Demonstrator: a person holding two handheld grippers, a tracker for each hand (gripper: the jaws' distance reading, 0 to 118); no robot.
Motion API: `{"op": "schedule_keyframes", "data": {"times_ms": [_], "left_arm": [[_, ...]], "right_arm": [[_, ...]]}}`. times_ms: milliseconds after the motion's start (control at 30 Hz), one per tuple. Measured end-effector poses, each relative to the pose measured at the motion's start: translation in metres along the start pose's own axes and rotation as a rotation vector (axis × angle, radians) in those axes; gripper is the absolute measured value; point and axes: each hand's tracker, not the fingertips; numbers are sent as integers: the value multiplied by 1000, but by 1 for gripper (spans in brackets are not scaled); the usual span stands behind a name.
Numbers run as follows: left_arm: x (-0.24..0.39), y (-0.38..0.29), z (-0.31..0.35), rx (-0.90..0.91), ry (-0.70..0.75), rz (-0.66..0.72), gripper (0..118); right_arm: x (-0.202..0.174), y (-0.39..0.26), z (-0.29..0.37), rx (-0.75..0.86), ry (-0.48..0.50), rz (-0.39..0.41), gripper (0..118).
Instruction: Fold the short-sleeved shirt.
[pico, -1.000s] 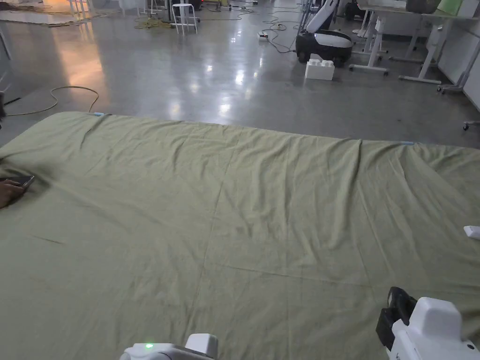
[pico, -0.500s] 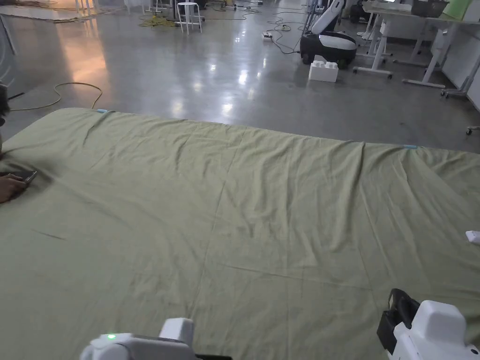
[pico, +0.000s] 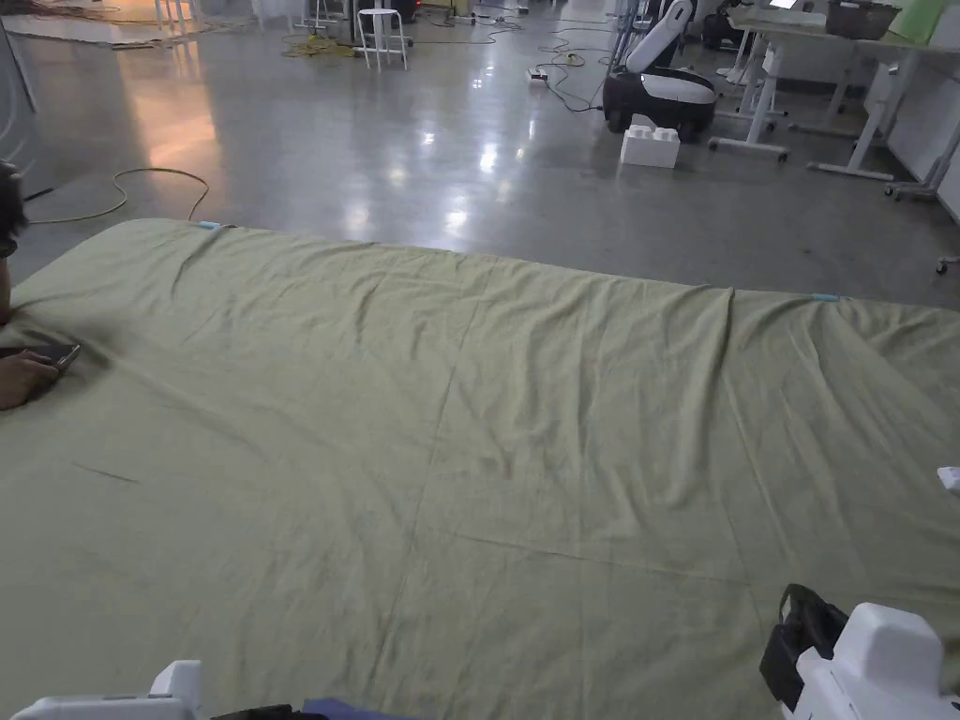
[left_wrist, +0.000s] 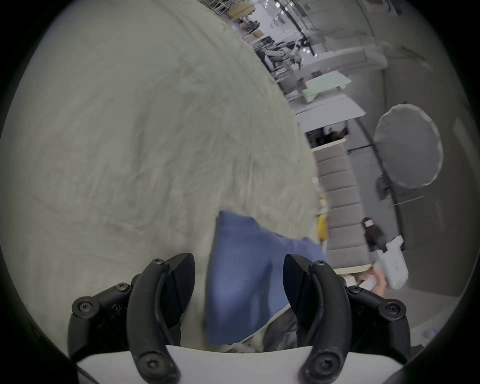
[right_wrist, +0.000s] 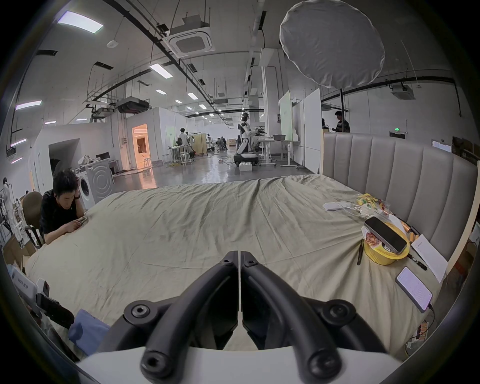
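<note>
The shirt (left_wrist: 241, 280) is a soft blue bunch at the near edge of the bed, lying on the green sheet (pico: 487, 422) and partly hanging over the side; a sliver of it shows at the bottom of the head view. It looks light and limp, so it will likely sag and crumple unless taken by a hem or shoulder seam and spread flat first. The left gripper (left_wrist: 239, 280) hangs over it with jaws apart, the cloth between them but not pinched. The right gripper (right_wrist: 239, 262) is pressed closed on nothing, well apart to the right.
</note>
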Motion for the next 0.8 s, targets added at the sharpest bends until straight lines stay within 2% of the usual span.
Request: {"op": "schedule_keyframes", "data": {"times_ms": [133, 200, 233, 267, 300, 333, 400, 500, 800], "left_arm": [[-26, -9, -12, -51, -153, 94, 72], [-32, -14, -15, -46, -178, 61, 70], [4, -26, -25, -34, -169, 61, 66], [5, -26, -28, -31, -174, 63, 57], [5, -28, -32, -44, -134, 105, 37], [6, -30, -36, -50, -99, 116, 23], [20, -32, -37, -54, -83, 44, 21], [19, -25, -33, -65, -128, 67, 18], [49, -3, 17, -11, -91, -63, 16]], "right_arm": [[0, 0, 1, -2, -7, 1, 2], [1, -1, 0, -9, -4, -20, 2], [1, -1, 0, -13, -2, -32, 2], [1, -1, 0, -13, -3, -34, 2], [0, -1, 1, -13, -5, -35, 2], [0, -2, 1, -13, -5, -36, 2], [-1, -3, 1, -16, -4, -34, 2], [-4, -4, 1, -22, 1, -40, 2], [-2, -4, -1, -31, 1, -34, 2]]}}
